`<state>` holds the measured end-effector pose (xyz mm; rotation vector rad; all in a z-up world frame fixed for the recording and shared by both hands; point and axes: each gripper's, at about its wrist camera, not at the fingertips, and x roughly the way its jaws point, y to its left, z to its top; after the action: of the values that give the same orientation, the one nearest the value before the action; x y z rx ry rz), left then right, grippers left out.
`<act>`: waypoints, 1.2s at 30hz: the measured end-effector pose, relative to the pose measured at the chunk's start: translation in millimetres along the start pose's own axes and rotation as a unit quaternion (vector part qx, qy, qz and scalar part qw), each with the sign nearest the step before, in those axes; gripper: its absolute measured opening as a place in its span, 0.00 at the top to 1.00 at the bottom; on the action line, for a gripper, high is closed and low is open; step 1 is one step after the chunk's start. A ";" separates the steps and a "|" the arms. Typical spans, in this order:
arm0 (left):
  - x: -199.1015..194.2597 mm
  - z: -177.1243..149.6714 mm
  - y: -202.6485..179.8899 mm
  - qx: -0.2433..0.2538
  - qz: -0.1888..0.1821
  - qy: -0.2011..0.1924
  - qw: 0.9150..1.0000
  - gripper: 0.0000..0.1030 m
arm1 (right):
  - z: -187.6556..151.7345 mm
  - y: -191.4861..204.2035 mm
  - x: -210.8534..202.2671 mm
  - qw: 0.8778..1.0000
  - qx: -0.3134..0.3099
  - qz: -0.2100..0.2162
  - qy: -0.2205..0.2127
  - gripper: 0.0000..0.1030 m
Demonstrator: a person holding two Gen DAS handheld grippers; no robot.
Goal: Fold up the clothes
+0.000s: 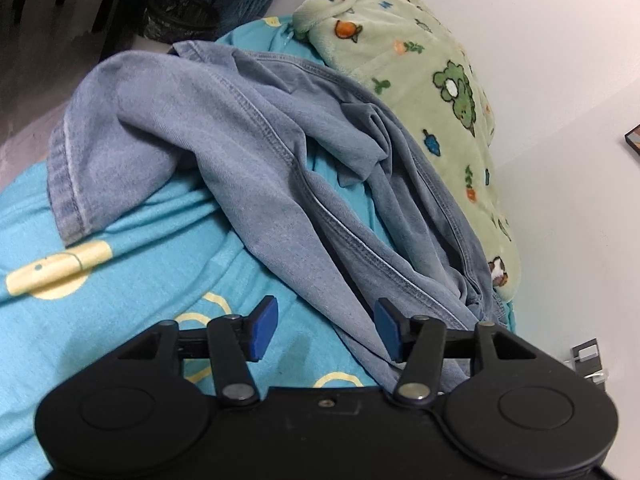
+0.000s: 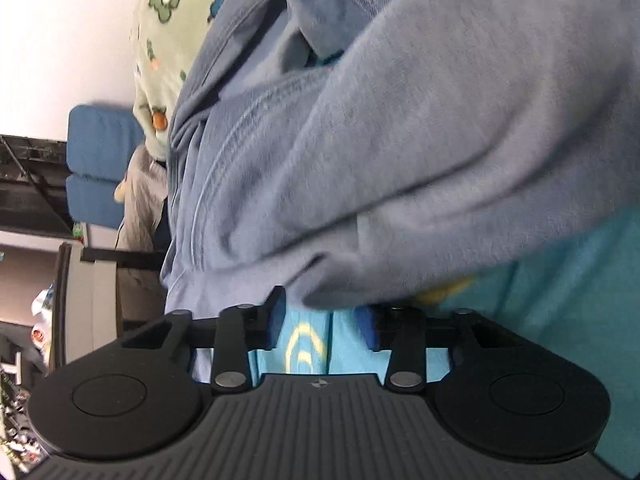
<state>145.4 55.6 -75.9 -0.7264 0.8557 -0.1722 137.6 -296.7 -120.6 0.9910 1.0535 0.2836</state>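
Jeans: the denim jeans (image 1: 256,160) lay rumpled across my turquoise sheet (image 1: 120,280), waistband end toward its near edge, beside the green fleece blanket (image 1: 432,80).
Left claw (image 1: 326,330): spread, empty, poised at denim.
Right claw (image 2: 322,326): spread, empty, low under a fold, probably for grabbing.

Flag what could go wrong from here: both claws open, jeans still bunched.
1. The jeans lie twisted with one leg folded over, so a pinch by the left claw may catch several layers and fold in the wrinkles.
2. The jeans overlap the green fleece; pulling them could drag it along.
3. The right claw sits over the blue sheet at the denim's edge, and might grab the sheet instead.
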 end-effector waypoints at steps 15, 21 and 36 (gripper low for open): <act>1.3 6.2 29.6 -0.063 0.005 -0.016 0.998 0.51 | -22.3 40.8 -77.7 0.996 -0.074 0.043 -0.027 0.98; -2.2 9.6 37.4 -0.084 0.010 -0.027 0.996 0.51 | -36.3 36.9 -107.4 0.997 -0.058 0.040 -0.034 0.98; 7.7 21.2 57.6 -0.107 0.057 -0.048 0.991 0.53 | -43.2 7.5 -109.2 0.998 -0.040 -0.018 -0.039 0.98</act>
<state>158.0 106.5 -108.7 -0.8771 0.8280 0.0586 48.4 -337.3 -55.3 0.9041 0.9810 0.2533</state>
